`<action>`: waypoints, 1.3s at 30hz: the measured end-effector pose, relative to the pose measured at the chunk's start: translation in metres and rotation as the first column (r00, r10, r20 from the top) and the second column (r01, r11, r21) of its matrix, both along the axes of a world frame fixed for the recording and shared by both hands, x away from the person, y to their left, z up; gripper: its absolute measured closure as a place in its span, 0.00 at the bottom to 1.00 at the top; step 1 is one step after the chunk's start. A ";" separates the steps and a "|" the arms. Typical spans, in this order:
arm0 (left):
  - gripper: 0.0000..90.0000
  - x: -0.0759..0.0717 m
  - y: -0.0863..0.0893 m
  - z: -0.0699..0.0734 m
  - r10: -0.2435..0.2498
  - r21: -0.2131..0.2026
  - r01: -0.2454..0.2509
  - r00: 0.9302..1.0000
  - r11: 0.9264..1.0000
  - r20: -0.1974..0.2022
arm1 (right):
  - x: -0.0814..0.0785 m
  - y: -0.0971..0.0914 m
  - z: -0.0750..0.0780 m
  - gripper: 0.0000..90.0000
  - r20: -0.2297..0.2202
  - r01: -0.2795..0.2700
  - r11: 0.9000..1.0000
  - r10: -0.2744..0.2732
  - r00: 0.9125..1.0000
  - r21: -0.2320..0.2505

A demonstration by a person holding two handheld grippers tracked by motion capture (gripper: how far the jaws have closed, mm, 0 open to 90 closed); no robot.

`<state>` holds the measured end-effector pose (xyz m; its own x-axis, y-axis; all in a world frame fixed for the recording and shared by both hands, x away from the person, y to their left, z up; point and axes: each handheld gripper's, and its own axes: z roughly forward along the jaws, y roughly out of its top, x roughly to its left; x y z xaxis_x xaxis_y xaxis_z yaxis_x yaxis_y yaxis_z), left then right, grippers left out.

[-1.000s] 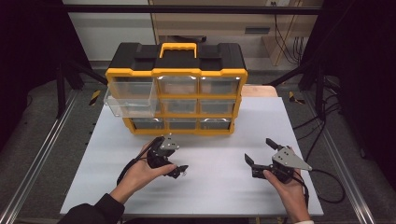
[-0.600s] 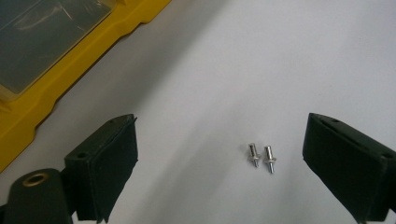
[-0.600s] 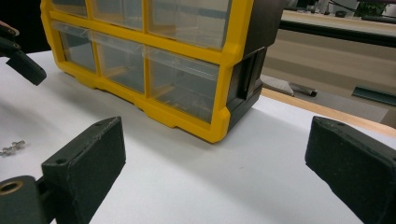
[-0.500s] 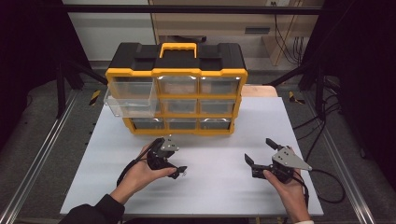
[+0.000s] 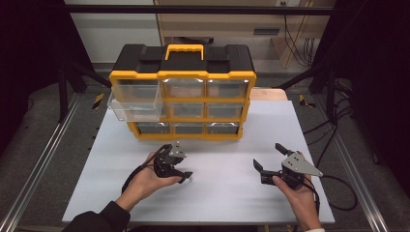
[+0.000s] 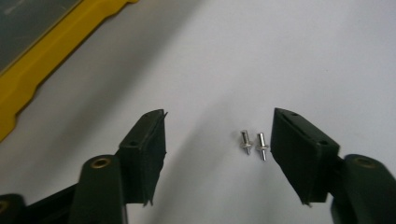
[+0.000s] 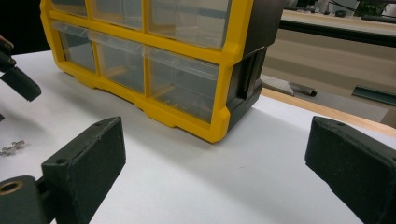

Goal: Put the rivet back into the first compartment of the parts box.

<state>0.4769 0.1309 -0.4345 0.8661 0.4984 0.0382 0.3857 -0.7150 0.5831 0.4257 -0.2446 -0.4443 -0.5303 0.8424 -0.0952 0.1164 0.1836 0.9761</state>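
**Left jaws narrowing over the rivets**

Closing in since the earlier frame, the left gripper has its jaws half shut around two small silver metal rivets, not yet pressing them. Both lie side by side on the white table, just beside the right-hand pad, long axes running roughly along the jaws. The right gripper rests wide open, well apart. A clear plastic drawer of the yellow-and-black organiser stands pulled out.

Left hand-held gripper closing, jaws seemingly still apart; right hand-held gripper spread wide.
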 end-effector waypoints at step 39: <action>0.78 0.005 -0.019 -0.016 0.005 0.051 0.001 0.994 0.999 -0.109 | 0.001 0.000 -0.001 0.06 -0.002 -0.001 1.000 0.001 1.000 0.002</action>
